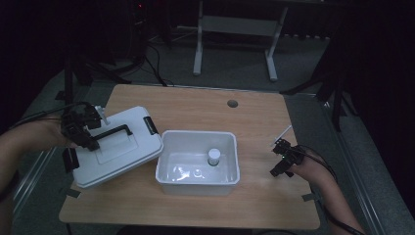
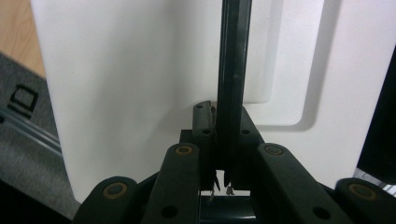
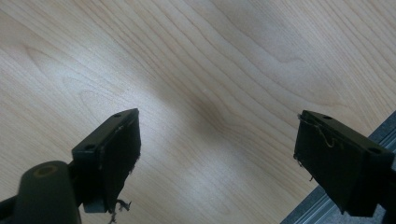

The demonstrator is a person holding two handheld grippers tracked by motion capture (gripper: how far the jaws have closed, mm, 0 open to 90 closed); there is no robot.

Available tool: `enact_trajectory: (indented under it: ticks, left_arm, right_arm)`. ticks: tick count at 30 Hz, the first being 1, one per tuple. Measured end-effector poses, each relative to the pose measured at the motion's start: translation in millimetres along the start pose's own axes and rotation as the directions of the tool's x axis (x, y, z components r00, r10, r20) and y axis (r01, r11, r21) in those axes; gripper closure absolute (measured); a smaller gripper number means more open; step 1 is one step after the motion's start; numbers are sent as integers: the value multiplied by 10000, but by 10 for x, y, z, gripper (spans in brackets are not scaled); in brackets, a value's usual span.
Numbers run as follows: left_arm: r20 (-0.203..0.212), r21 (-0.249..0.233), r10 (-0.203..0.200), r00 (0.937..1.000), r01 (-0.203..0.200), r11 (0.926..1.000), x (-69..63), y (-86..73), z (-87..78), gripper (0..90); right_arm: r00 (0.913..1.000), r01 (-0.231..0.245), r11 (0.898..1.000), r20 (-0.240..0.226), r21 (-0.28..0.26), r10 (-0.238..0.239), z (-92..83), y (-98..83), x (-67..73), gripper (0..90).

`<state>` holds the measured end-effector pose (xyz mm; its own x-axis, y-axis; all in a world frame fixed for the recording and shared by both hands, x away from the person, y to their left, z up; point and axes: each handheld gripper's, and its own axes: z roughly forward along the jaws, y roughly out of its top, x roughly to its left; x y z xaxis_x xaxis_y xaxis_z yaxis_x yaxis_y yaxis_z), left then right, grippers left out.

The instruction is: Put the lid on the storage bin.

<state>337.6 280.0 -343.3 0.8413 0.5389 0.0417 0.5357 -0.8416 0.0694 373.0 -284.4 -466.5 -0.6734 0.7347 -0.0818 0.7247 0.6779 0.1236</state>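
A white box lid (image 1: pixel 122 154) with a black handle (image 1: pixel 116 131) and black latches hangs tilted over the table's left side. One corner of it rests against the white bin (image 1: pixel 169 142). My left gripper (image 1: pixel 92 142) is shut on the lid's handle. In the left gripper view the jaws (image 2: pixel 222 121) clamp the black bar (image 2: pixel 231 65) in front of the white lid (image 2: pixel 116 70). Inside the bin stands a small white jar (image 1: pixel 214 156). My right gripper (image 1: pixel 278 157) is open above bare wood at the right, with nothing between its pads (image 3: pixel 217 154).
The wooden table (image 1: pixel 195 105) has a round cable hole (image 1: pixel 232 104) near its far edge. A metal rail (image 3: pixel 303 214) runs beside the table's right edge. The frame of another desk (image 1: pixel 235 24) and some stands are on the dark floor behind.
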Motion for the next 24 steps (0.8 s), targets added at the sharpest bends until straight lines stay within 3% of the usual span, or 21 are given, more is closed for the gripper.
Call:
enact_trajectory:
  ticks: [5, 6, 11, 12, 13, 14, 19, 20, 24]
  left_arm:
    - [89, -60, 513, 9986, -513, 9987, -77, 187, -45, 835]
    - [146, -26, 798, 9967, -797, 9968, -121, 287, -47, 835]
    - [275, -168, 1244, 9918, -1240, 9921, -195, 486, -58, 835]
    - [339, -236, 1504, 9880, -1497, 9885, -237, 581, -63, 835]
    - [339, -236, 1504, 9880, -1497, 9885, -237, 581, -63, 835]
    - [415, -191, 1815, 9825, -1809, 9833, -274, 673, -69, 835]
    - [419, -258, 2180, 9750, -2171, 9758, -348, 855, -91, 835]
    - [411, -296, 2442, 9689, -2431, 9696, -390, 941, -98, 835]
    - [564, -421, 2867, 9564, -2846, 9577, -466, 1106, -98, 835]
  right_arm:
    - [10000, 27, 10000, 25, -54, -27, -9, -20, -15, 142]
    - [10000, 3, 10000, 19, -48, -3, -10, -24, -16, 141]
    - [10000, 5, 10000, 21, -90, -5, -9, -44, -26, 141]
    - [10000, 9, 9999, 16, -112, -9, -8, -54, -31, 141]
    - [10000, 9, 9999, 16, -112, -9, -8, -54, -31, 141]
    - [10000, -48, 9999, -35, -107, 47, -5, -68, -35, 141]
    - [10000, -54, 10000, 10, -60, 54, 1, -89, -47, 141]
    - [10000, -25, 10000, 13, -93, 25, -2, -97, -54, 142]
    - [9999, -98, 9999, 68, -70, 99, -7, -106, -56, 141]
